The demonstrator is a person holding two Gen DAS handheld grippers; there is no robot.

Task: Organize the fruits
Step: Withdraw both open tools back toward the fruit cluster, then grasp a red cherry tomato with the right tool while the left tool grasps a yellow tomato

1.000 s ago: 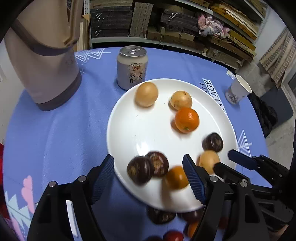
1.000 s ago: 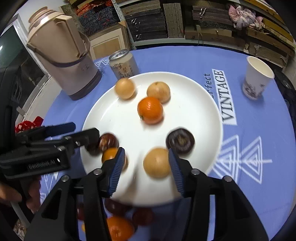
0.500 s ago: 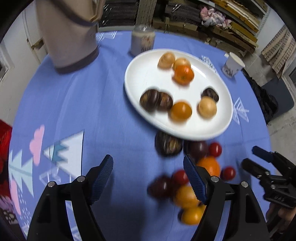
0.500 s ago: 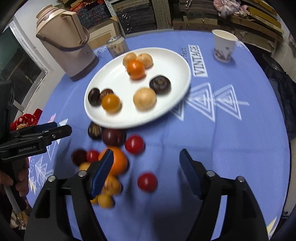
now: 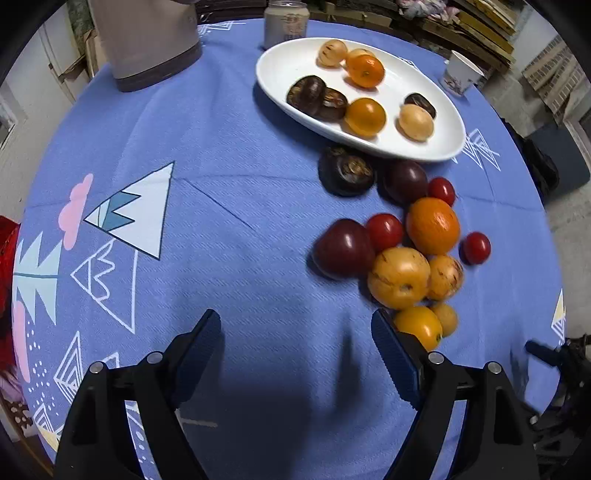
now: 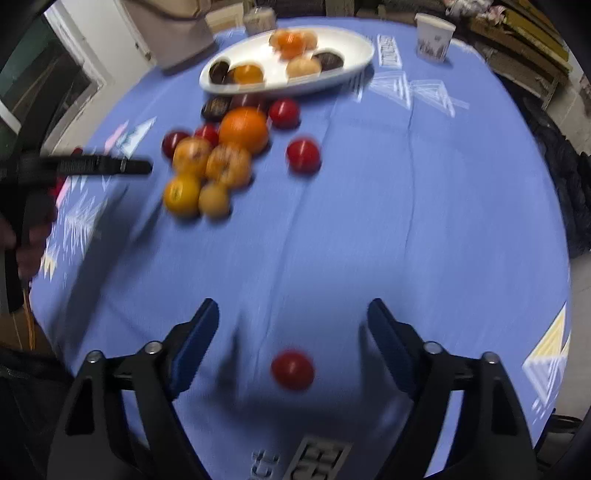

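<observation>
red small fruit (image 6: pixel 292 370) lies alone on blue cloth (image 6: pixel 406 221) between right gripper (image 6: pixel 291 325) jaws, just closing, no contact | left gripper (image 5: pixel 295 339) spread, empty | centre pads, squeeze gently, then white plate (image 6: pixel 354 55)

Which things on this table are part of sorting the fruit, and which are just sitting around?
Part of the job:
- white plate with fruit already on it
- pile of loose fruit on the cloth beside the plate
- lone red fruit between the open right tool's fingers, untouched

Just lying about:
- thermos jug
- drink can
- paper cup
- blue tablecloth
</observation>
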